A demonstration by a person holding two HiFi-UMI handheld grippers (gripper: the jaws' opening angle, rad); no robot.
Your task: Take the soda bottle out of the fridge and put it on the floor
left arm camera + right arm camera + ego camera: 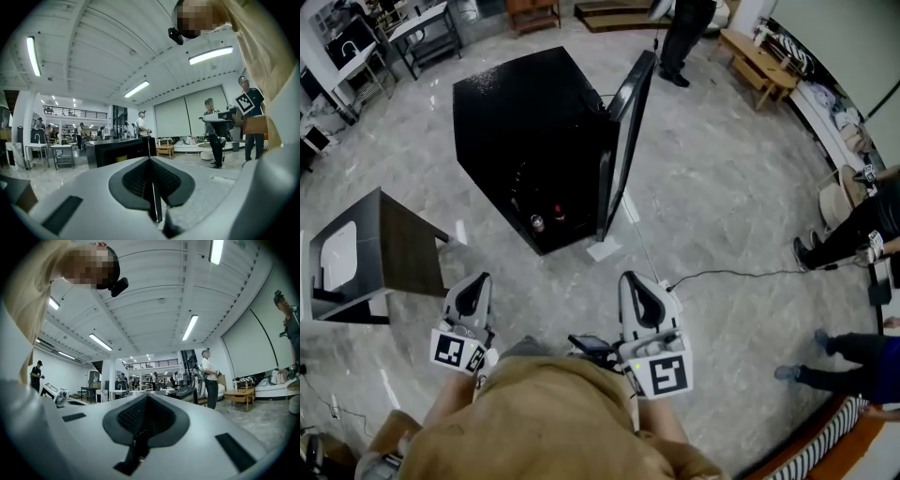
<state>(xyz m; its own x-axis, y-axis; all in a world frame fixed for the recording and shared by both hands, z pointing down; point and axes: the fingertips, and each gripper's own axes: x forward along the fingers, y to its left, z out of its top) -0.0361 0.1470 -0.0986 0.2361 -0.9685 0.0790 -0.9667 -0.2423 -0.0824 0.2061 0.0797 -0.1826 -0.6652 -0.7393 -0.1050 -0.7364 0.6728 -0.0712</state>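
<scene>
While the left claw (478, 279) and the right claw (630, 277) are both clenched on nothing, the soda bottle (558, 214), which we take to be the red-capped one, stands upright low in the open fridge (516, 103). It lies ahead of and between the claws, about equally far from each, with the door (623, 141) on the right claw's side. Only the head view looks into the fridge; both gripper views show it from outside, with no bottle visible.

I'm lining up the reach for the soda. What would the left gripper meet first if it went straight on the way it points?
Most likely the black fridge, which stands dead ahead of the shut left gripper, with only floor visible between; depth is unclear.
</scene>
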